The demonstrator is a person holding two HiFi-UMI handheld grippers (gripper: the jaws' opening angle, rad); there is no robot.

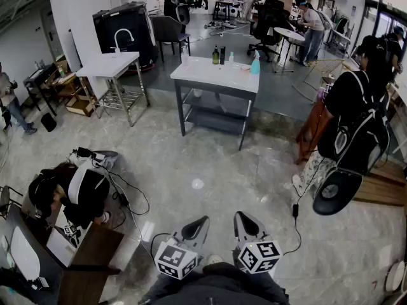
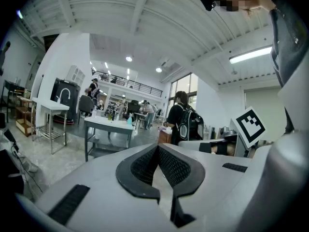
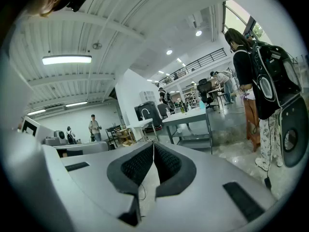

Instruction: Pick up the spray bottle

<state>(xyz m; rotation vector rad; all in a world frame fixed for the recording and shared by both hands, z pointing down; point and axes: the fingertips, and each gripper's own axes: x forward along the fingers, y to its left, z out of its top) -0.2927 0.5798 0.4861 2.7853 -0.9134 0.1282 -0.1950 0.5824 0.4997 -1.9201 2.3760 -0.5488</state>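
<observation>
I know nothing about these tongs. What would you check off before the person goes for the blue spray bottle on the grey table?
1. Spray bottle in sight, upright near the table edge: ok.
2. Left tongs empty: ok, jaws together, nothing between them.
3. Right tongs empty: ok, same.
4. Jaws open for a grab: not ok, both are shut.
5. Bottle within reach: not ok, the table stands across the floor.
6. Way to the table: probably ok; cables lie to the left and a person with a backpack stands to the right.
</observation>
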